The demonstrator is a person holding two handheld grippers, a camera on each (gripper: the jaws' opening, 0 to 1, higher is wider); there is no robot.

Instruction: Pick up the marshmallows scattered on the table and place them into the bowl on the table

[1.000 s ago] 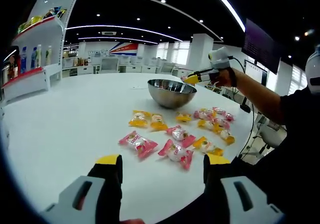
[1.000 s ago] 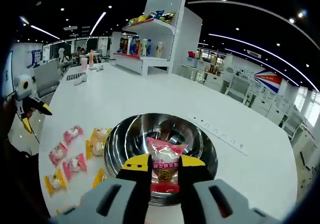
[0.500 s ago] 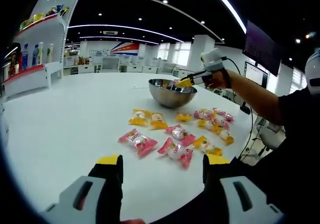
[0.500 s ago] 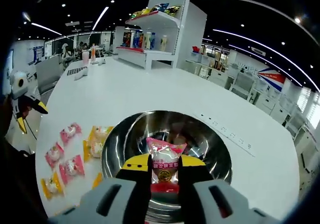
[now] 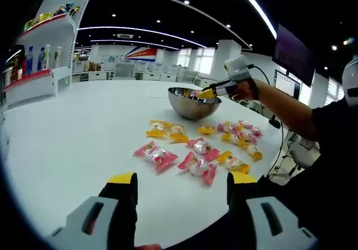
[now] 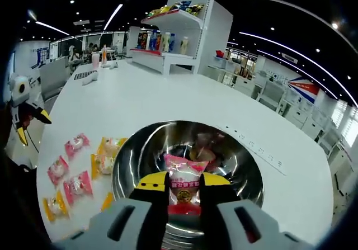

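Pink-wrapped marshmallow, printed round emblem, upright, pinched between right gripper jaws, above steel bowl interior. Pink and yellow wrapped marshmallows scattered on white tabletop beside bowl. Left gripper jaws spread, holding nothing, short of nearest packets.

No legible text, pink marshmallow wrapper bears a round gold emblem and small print too blurred to read, shelf bottles' labels unreadable
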